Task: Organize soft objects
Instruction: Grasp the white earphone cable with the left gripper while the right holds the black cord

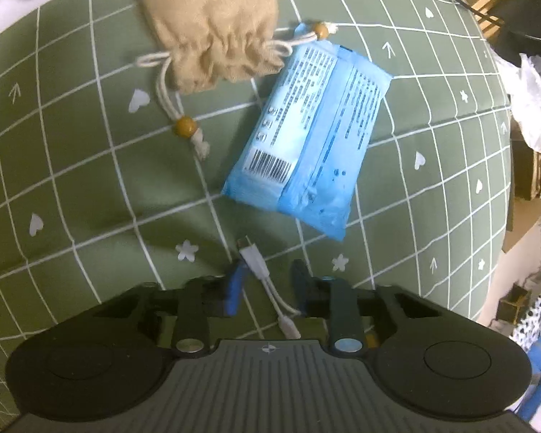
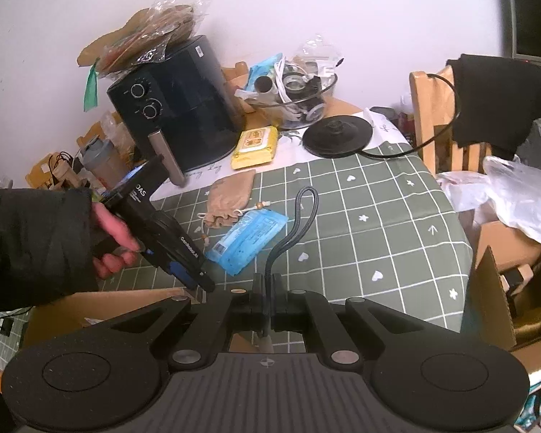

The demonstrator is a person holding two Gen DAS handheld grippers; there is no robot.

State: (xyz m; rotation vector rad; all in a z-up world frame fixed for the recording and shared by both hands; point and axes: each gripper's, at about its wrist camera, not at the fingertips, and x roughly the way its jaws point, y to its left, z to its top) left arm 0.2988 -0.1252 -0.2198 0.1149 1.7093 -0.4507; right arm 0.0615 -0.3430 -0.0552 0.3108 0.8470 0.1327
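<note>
Nearest the left camera, the left claw (image 1: 267,281) points steeply down at the green checked counter (image 1: 432,216), its 2 blue-tipped fingers (image 1: 234,288) standing a little apart with a white cable (image 1: 256,263) between them; whether the pads actually press the cable I cannot tell. Just beyond lies a blue tissue pack (image 1: 306,137), barcode side up, and a beige pouch (image 1: 212,32) whose cords and 2 wooden beads (image 1: 184,126) trail beside the pack, one cord touching its top corner.

From the right camera, the right claw (image 2: 267,301) is pressed together, pinching a grey braided cable (image 2: 288,231) that rises in a loop above the counter. A sleeved hand (image 2: 113,241) holds the left claw at left. Farther back stand a black air fryer (image 2: 180,108), a yellow pack (image 2: 256,146) and a kettle base (image 2: 337,135).
</note>
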